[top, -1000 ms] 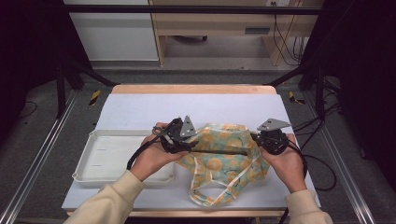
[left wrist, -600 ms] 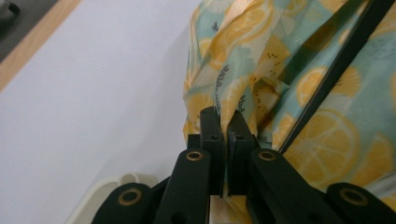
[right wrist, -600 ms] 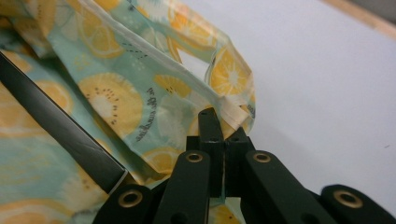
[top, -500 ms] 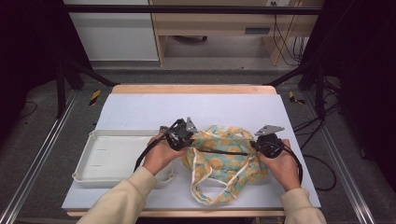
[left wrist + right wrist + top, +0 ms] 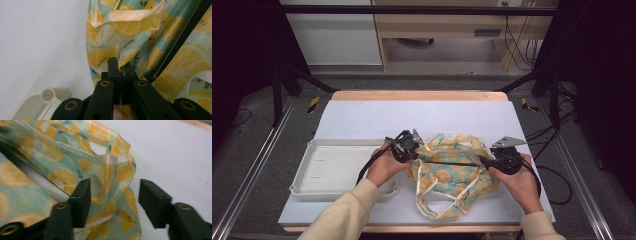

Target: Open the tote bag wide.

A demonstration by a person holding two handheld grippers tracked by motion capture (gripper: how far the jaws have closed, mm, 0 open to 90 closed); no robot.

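Your left gripper has its jaws pinched together on a fold of the lemon-print bag, and its own view shows the fabric caught between the pads; from above that grip is too small to read. Your right gripper has just been opening: its jaws stand apart with the bag's edge loose between them. The high view shows the bag lying near the worktop's front edge, right of centre, with a white tray beside it toward the left edge.
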